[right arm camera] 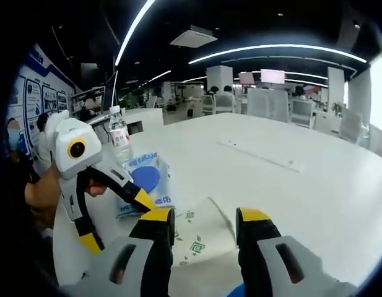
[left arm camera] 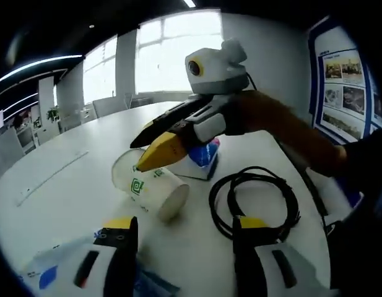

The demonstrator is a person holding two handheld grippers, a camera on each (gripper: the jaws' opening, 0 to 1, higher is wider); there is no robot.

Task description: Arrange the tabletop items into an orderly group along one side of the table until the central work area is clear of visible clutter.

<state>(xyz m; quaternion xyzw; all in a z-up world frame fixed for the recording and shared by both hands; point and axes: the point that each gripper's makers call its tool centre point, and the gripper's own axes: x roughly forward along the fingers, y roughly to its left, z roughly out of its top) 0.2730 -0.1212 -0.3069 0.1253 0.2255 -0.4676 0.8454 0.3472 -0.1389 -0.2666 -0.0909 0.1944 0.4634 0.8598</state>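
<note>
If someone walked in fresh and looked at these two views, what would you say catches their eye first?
Probably the paper cup lying on its side on the white table, with the right gripper reaching over it, its yellow-tipped fingers just above the cup. Beside it, a coiled black cable lies on the table. In the right gripper view, the left gripper hangs open near a blue-and-white packet and a water bottle.
</note>
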